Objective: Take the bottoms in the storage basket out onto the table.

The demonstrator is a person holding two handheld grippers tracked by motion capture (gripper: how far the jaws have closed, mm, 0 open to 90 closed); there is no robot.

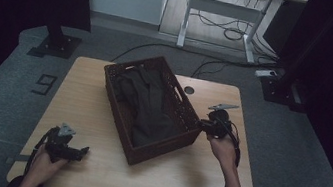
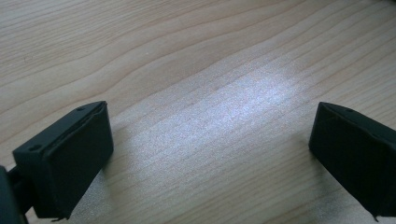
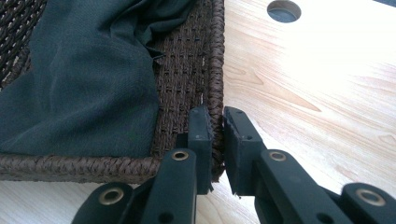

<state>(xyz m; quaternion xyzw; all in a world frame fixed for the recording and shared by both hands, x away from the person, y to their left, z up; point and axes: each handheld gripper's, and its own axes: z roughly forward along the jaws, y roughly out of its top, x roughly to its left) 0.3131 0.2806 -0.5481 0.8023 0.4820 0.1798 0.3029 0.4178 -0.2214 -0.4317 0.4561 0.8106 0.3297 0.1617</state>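
A brown woven basket point(image 1: 180, 107) stands slanted in the middle of the wooden table point(image 1: 85, 111), with a dark green cloth point(image 1: 145, 103) lying inside it. My right gripper point(image 1: 201, 125) is shut on the basket's rim point(image 3: 215, 70) near its right front corner, one jaw inside the wall and one outside point(image 3: 217, 135). The cloth point(image 3: 79, 79) lies against the inner wall just beyond that grip. My left gripper point(image 1: 82, 151) rests low over the table's front left corner, open, with bare wood point(image 2: 210, 130) between its jaws.
A round cable hole point(image 1: 189, 90) sits in the table behind the basket's right side point(image 3: 284, 10). Beyond the table are a white desk frame point(image 1: 223, 11), floor cables point(image 1: 225, 32) and black stand bases point(image 1: 55, 45).
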